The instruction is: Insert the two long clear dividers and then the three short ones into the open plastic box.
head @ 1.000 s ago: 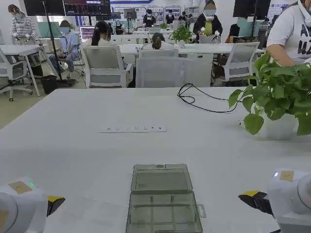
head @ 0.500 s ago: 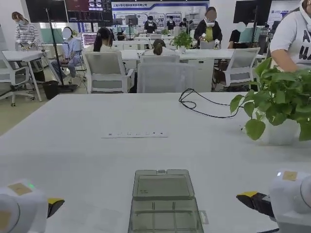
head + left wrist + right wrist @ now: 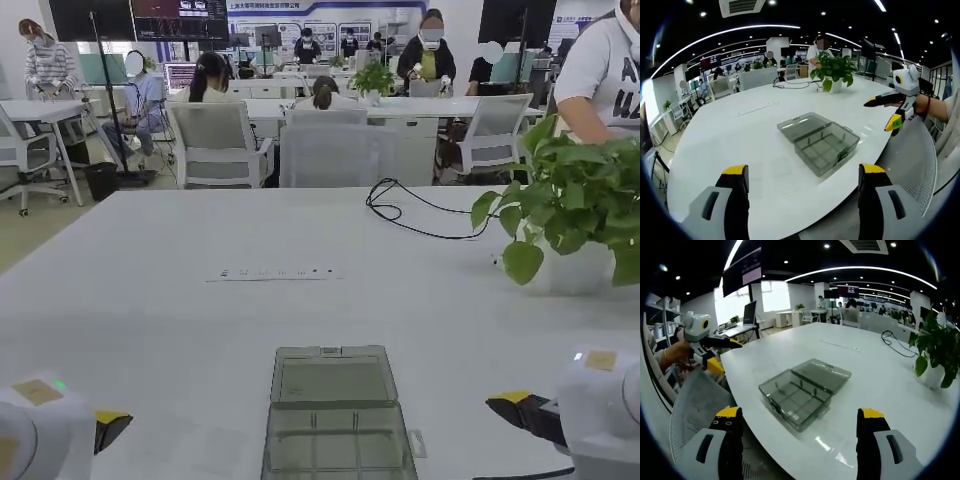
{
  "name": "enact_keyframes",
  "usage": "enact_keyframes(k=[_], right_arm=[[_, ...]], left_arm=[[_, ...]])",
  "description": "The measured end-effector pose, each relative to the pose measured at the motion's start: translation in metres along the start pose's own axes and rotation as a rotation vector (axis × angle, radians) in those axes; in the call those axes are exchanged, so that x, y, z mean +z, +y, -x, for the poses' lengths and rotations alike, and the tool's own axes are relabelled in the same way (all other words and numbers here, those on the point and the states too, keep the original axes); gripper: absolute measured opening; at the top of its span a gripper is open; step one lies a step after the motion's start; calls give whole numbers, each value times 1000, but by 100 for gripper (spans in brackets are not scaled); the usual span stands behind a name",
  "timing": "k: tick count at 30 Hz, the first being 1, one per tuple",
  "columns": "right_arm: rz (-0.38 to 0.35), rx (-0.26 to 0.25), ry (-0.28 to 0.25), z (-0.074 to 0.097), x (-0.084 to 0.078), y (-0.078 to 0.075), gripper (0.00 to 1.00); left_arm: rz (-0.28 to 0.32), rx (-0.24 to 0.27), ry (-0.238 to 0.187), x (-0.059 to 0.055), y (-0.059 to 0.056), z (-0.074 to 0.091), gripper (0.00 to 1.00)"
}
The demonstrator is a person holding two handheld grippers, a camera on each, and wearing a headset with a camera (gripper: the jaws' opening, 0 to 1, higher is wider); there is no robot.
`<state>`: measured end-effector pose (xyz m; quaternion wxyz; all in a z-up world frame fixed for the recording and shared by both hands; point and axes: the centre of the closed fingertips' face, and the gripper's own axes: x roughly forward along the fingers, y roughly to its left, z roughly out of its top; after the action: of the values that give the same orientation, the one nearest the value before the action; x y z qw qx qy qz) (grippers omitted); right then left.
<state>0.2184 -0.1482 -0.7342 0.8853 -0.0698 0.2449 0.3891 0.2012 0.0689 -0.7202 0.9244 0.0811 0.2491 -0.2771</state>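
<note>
Big white table (image 3: 150,300), mostly bare. There's a plant (image 3: 575,195) off on the right side, plus a cable (image 3: 420,215) and a power strip (image 3: 275,271) further back, all well away from the work.

The box (image 3: 837,159) sits close to the near edge, roughly between the two grippers, with its lid (image 3: 335,375) flipped flat open on the far side. I can see some grid lines inside the base, but I honestly can't tell if those are slots or dividers already in there.

Left gripper (image 3: 802,169) hangs off the table edge, jaws spread wide, nothing in them. Right gripper (image 3: 799,412) is the same deal, wide and empty, and it's aimed at the box from the other side.

The dividers are the annoying part. There are faint clear patches on the table next to the box in the left gripper view that might be them, but I can't say for sure.

So what could go wrong, imo:
- Clear plastic on white is hard to spot, so a jaw could easily close on nothing.
- Thin flat pieces probably skid away instead of lifting.
- The box looks light and it's near the edge, so pushing a divider in one-handed could shove it off.
- Putting short ones in first would likely block the long ones.
</note>
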Motion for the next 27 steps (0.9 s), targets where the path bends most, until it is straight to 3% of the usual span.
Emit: enact_keyframes(k=[27], right_arm=[[8,6,-10,-2,4,-1,93]], left_arm=[[9,24,-11,4,5,2,89]])
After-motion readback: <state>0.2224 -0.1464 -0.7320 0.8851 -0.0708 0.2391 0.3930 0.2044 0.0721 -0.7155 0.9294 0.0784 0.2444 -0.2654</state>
